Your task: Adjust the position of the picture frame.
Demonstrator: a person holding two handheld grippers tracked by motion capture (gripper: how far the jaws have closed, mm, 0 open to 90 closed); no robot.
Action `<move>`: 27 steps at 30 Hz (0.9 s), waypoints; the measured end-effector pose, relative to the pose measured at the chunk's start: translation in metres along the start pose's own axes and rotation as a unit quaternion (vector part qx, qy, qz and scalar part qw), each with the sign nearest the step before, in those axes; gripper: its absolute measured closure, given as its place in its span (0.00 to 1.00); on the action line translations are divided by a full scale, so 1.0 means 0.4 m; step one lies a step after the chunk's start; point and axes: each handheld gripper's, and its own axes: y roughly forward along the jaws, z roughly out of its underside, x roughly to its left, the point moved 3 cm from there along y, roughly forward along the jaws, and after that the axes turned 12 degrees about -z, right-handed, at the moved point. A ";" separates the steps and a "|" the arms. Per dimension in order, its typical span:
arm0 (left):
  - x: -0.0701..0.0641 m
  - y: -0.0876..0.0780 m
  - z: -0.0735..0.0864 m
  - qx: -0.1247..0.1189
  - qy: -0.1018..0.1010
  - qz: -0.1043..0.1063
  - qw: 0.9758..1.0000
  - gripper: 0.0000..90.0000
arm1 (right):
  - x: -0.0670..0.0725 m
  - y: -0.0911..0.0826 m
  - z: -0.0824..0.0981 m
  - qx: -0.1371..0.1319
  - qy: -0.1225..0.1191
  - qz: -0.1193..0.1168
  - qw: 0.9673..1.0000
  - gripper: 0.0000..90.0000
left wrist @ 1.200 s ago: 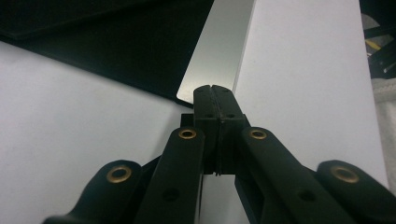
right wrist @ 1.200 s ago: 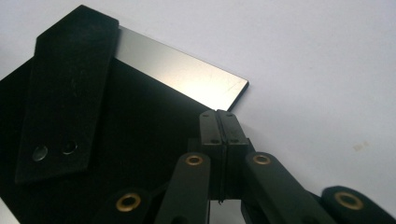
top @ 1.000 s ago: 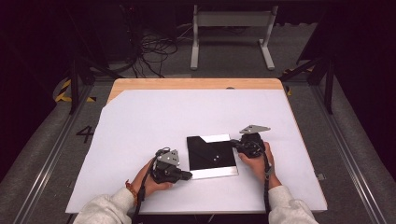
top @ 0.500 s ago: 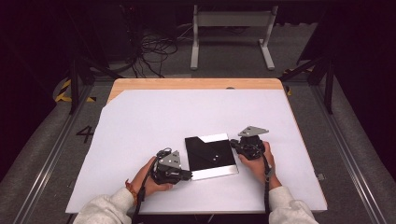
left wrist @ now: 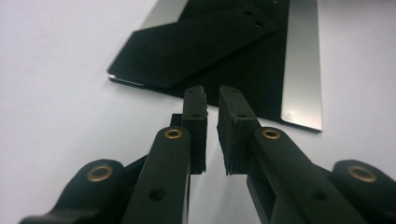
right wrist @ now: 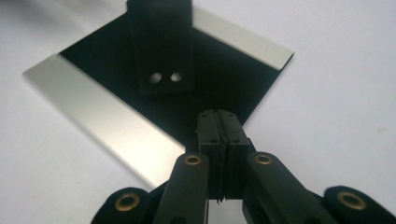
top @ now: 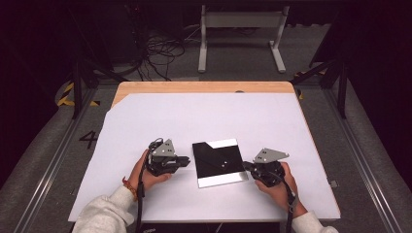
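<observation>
Black left hand-held gripper (left wrist: 212, 95) slightly parted, just opening, empty; right hand-held gripper (right wrist: 219, 122) clenched, empty.

Black plate (top: 217, 161) flat on white table (top: 204, 116), left gripper (top: 185, 160) and right gripper (top: 246, 167) flanking.

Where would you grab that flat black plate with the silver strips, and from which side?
The black plate lies flat on the white table cover, so the top offers no purchase. Probably best: come in low from the left tool's side and pinch its thin left edge, where the smaller black piece looks slightly raised.
</observation>
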 end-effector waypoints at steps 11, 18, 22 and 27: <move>0.099 0.059 -0.039 0.000 -0.042 -0.027 0.999 0.94 | 0.061 -0.010 0.059 0.021 -0.013 -0.020 1.000 1.00; 0.112 0.122 -0.058 0.016 -0.032 -0.038 0.999 0.94 | 0.071 -0.012 0.075 0.029 -0.015 -0.016 0.999 1.00; 0.123 0.152 -0.065 0.022 -0.053 -0.038 0.998 0.93 | 0.069 -0.015 0.081 0.022 -0.011 -0.015 1.000 1.00; 0.126 0.187 -0.068 0.041 -0.039 -0.051 0.997 0.91 | 0.073 -0.013 0.083 0.019 -0.014 -0.008 1.000 1.00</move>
